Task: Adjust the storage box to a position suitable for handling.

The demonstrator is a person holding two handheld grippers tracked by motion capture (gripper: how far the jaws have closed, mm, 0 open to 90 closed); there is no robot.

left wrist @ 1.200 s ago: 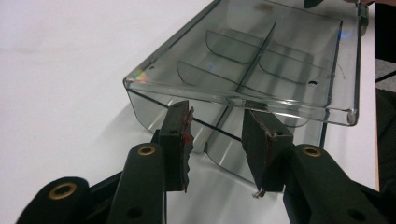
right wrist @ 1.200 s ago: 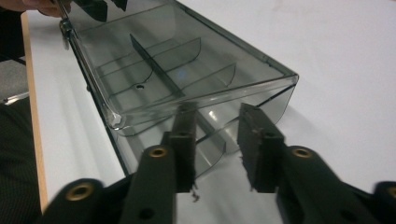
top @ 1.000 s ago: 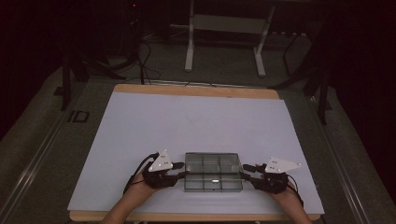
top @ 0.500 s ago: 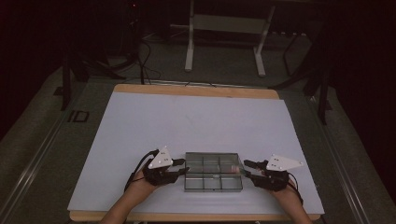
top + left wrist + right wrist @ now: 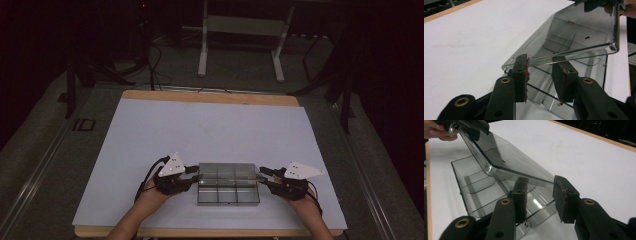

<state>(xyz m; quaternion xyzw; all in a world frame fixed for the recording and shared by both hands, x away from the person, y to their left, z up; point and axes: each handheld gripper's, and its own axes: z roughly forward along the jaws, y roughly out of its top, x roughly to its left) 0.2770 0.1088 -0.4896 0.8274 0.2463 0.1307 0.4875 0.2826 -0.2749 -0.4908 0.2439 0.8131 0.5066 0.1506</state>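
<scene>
A clear plastic compartment box point(image 5: 228, 194) lies near the table's front edge, its hinged lid point(image 5: 230, 170) tilted up off the base. My left gripper point(image 5: 194, 172) is at the box's left end and my right gripper point(image 5: 265, 177) at its right end. In the left gripper view the lid point(image 5: 574, 32) slants up over the base point(image 5: 589, 62), and its near end sits between the jaws of that gripper point(image 5: 542, 65). The right gripper view shows the same at the other end: lid point(image 5: 506, 160), base point(image 5: 474, 182), gripper point(image 5: 539, 185). Both grippers' jaws have just been closing on the lid's ends.
The white table point(image 5: 210, 130) stretches far behind the box, with a wooden edge point(image 5: 210, 95) at the back. Beyond it on the dark floor stand a white frame point(image 5: 240, 25) and cables point(image 5: 155, 55). The person's forearms enter from the bottom.
Both hands have stayed at the box's ends. The left gripper's plate sits slightly higher in the picture than before. The box's base has not shifted.
</scene>
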